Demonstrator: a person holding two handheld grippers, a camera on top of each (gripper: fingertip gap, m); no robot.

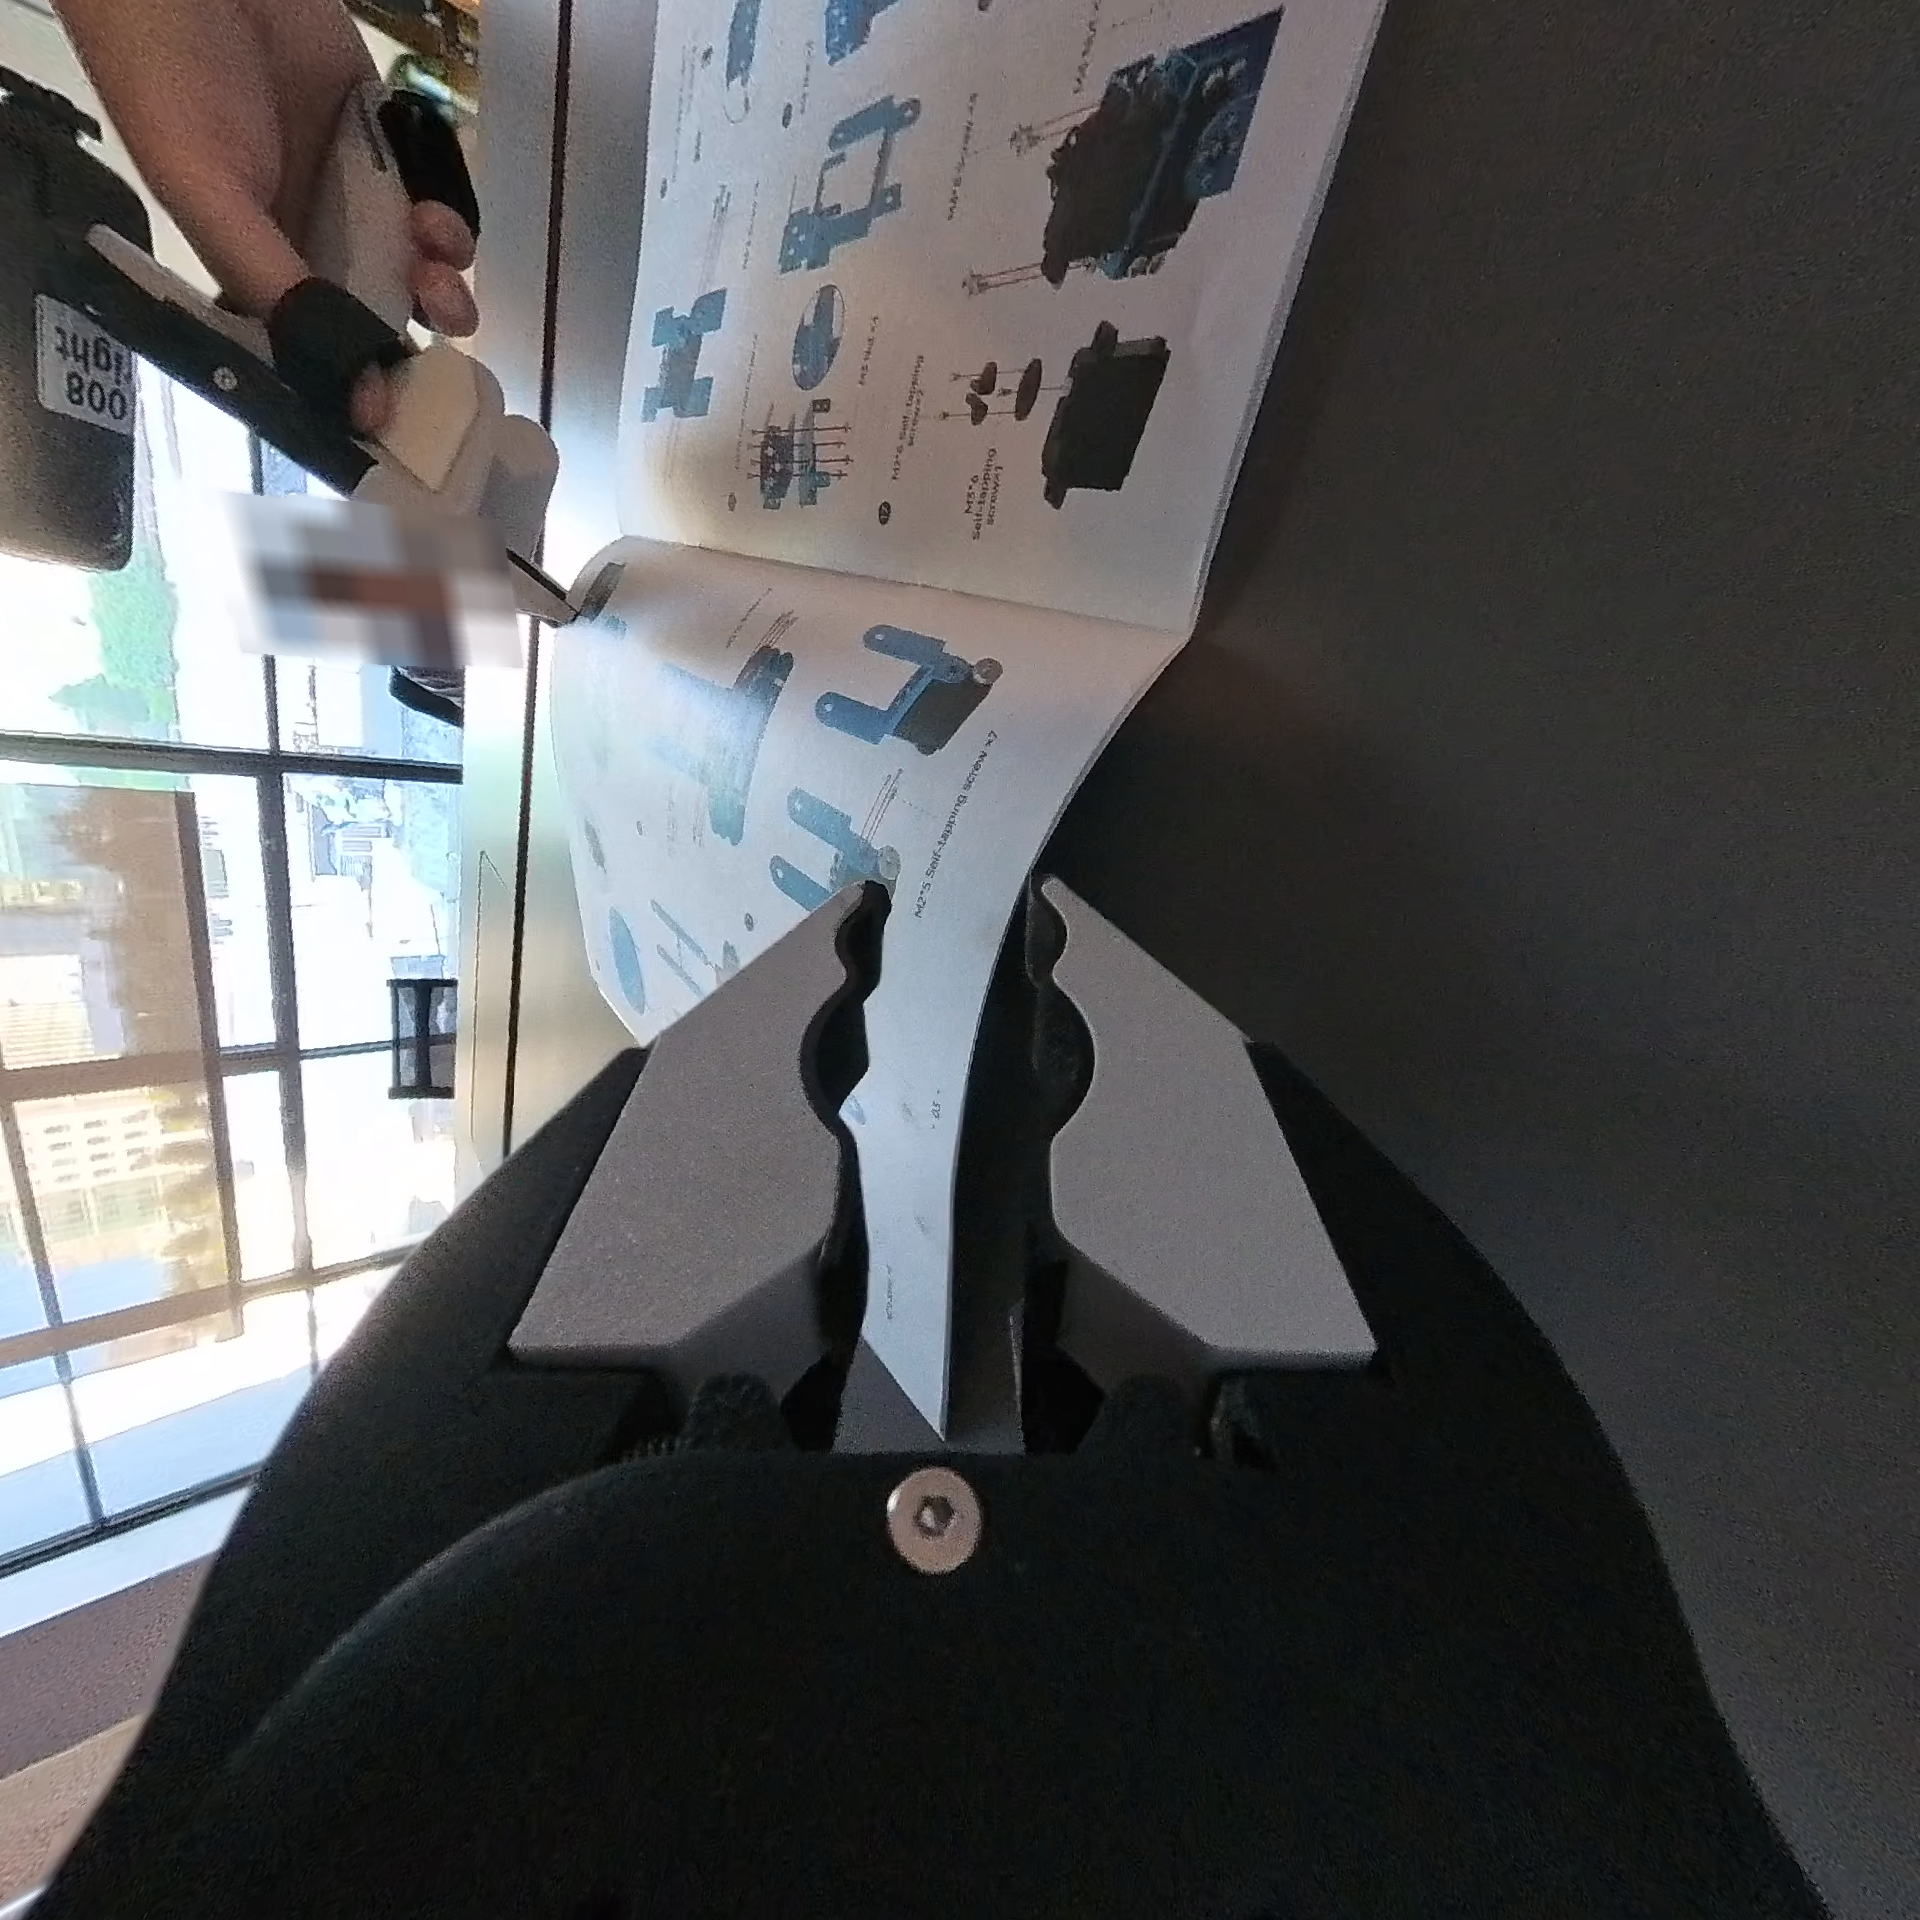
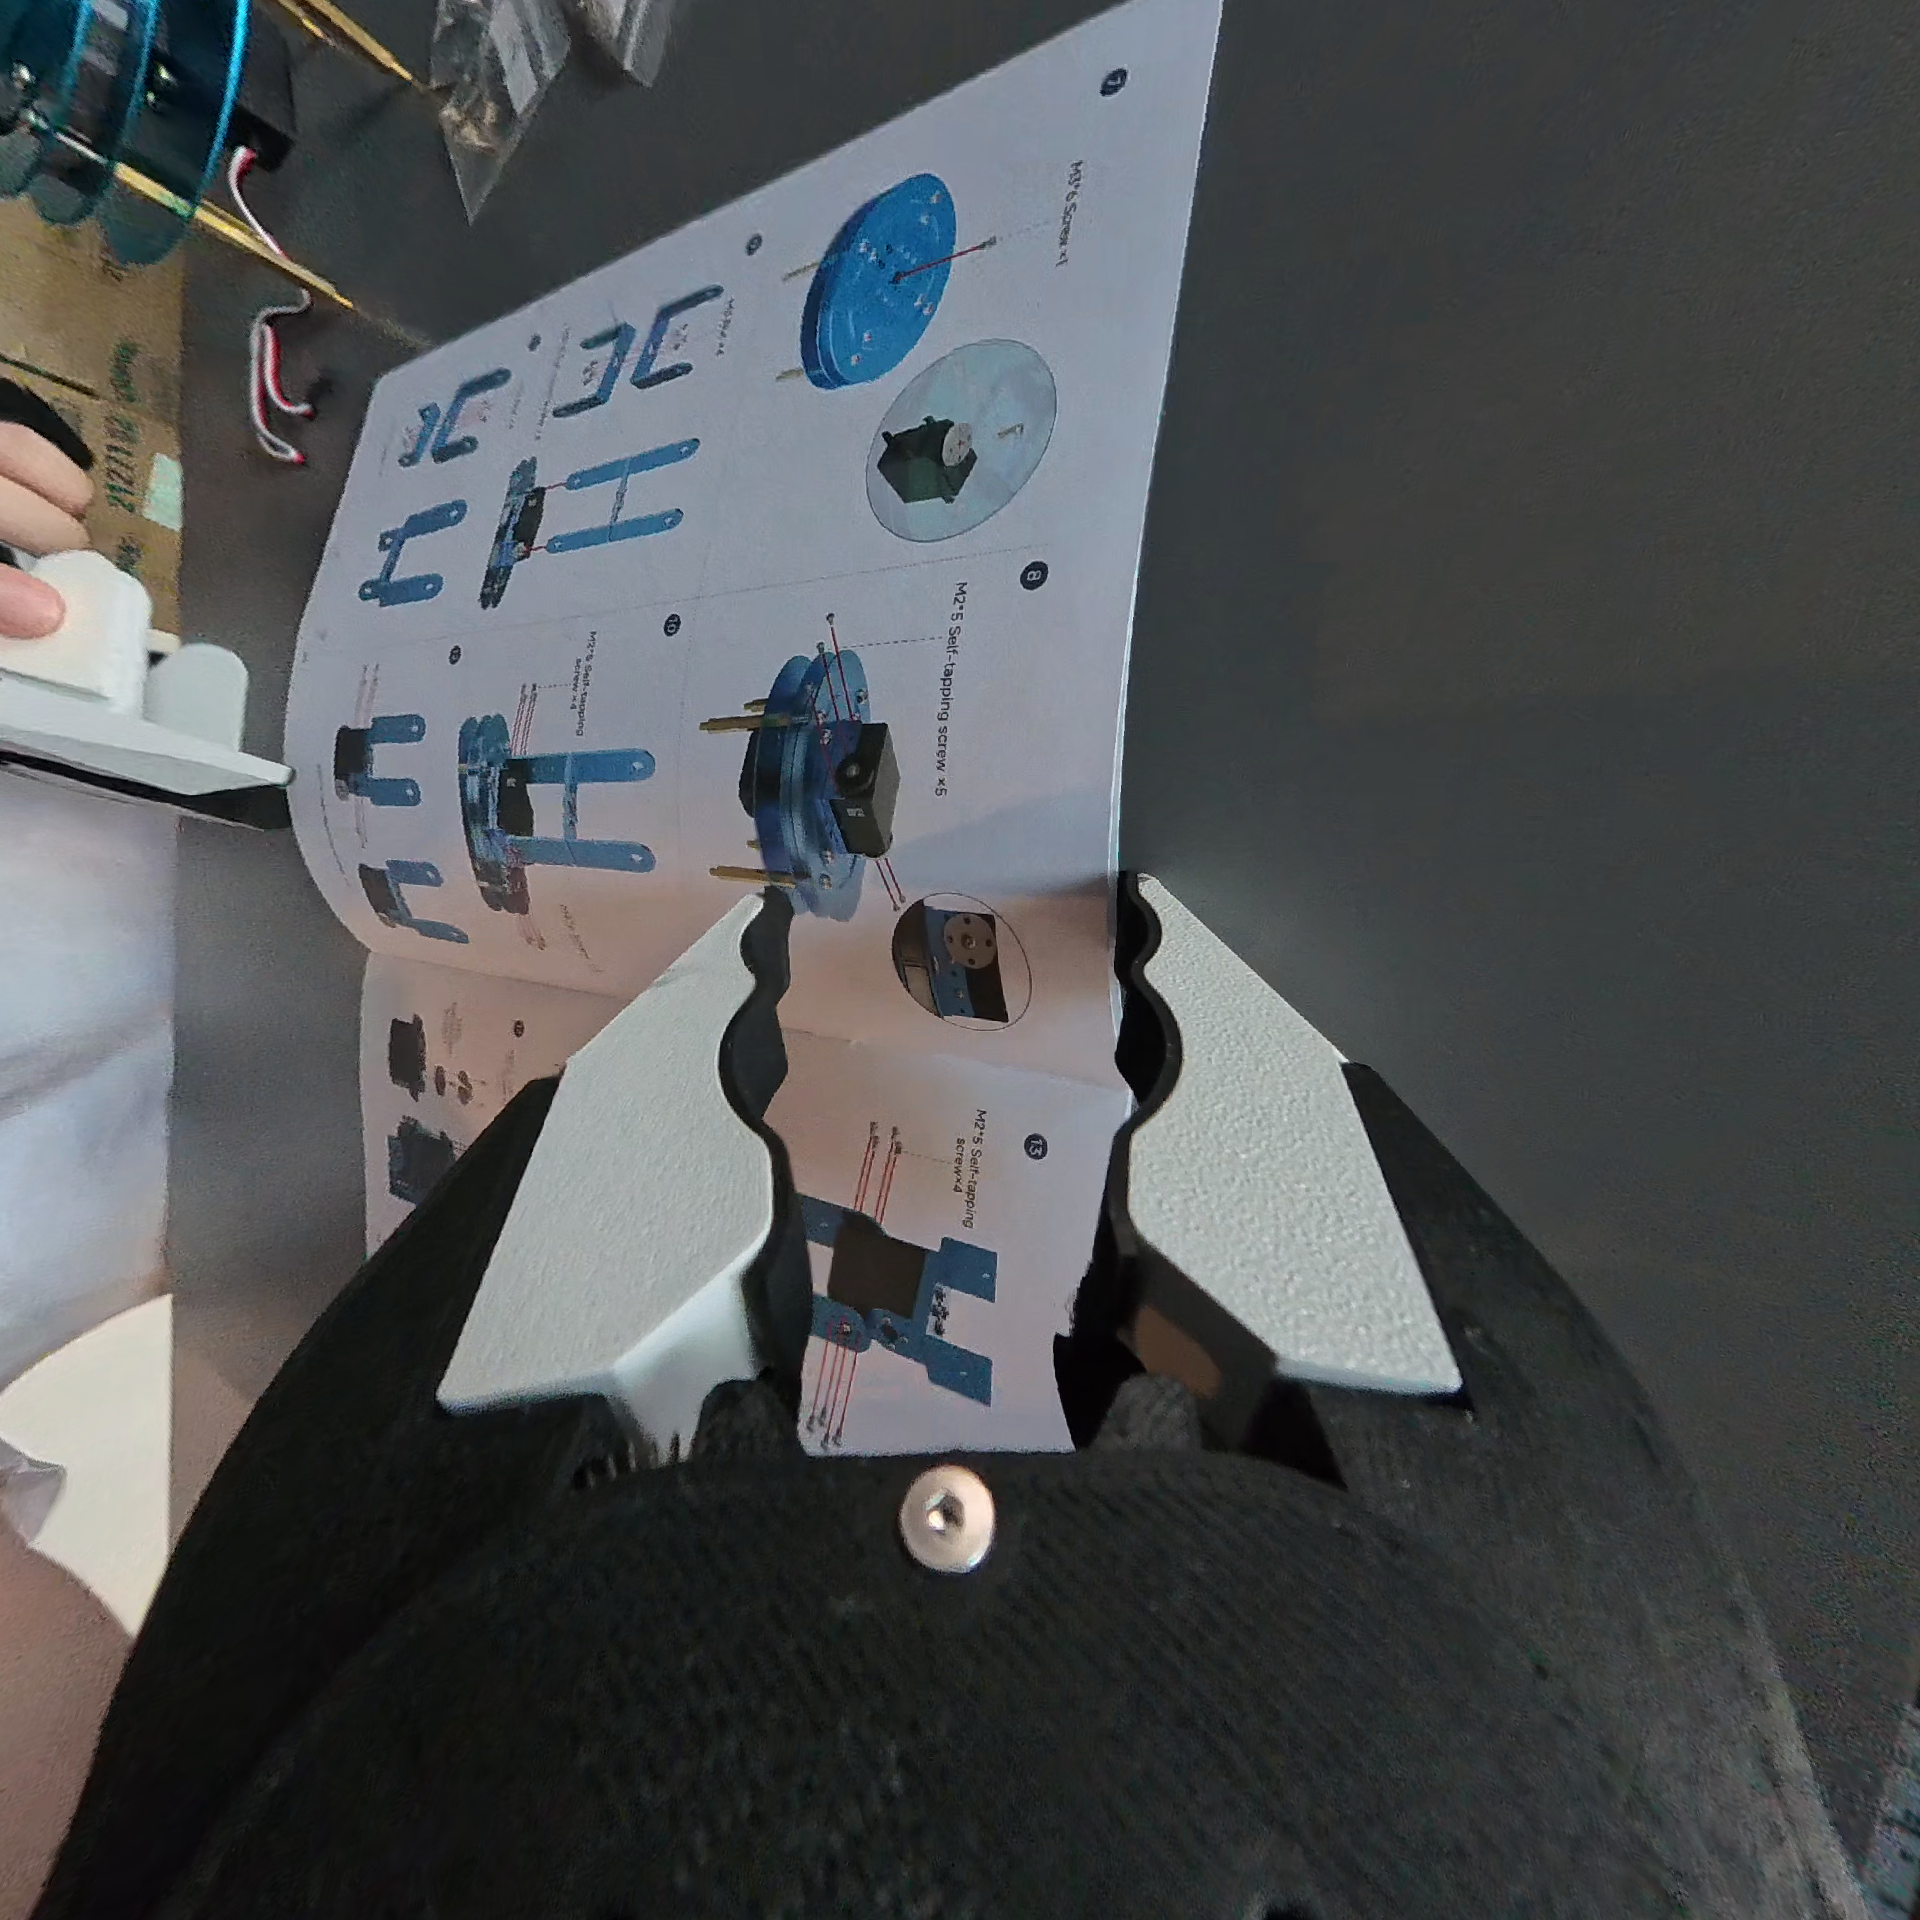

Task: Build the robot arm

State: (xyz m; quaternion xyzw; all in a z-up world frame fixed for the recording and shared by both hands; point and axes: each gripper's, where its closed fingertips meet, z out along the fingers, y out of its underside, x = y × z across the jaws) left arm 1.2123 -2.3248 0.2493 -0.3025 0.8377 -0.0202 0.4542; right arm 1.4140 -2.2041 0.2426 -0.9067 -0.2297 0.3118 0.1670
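An open instruction booklet [image 1: 935,312] with blue part drawings lies on a dark table [image 1: 1558,831]. My left gripper [image 1: 956,894] is shut on a lifted, curved bundle of its pages [image 1: 914,1039], which fills the gap between the jaws. In the right wrist view the booklet [image 2: 727,520] spreads under my right gripper [image 2: 951,904], whose jaws stand wide apart over the page near the fold, the right fingertip [image 2: 1143,935] at the page's edge. The right gripper also shows in the left wrist view [image 1: 561,608], touching the far end of the fold. The left gripper's tip [image 2: 239,779] meets the page's left edge.
A cardboard box [image 2: 94,343], blue acrylic parts [image 2: 125,104], red-and-white wires [image 2: 281,395] and clear plastic bags [image 2: 488,83] lie at the table's far left. A person's hand [image 1: 260,156] holds the right gripper. Large windows [image 1: 156,935] stand beyond the table.
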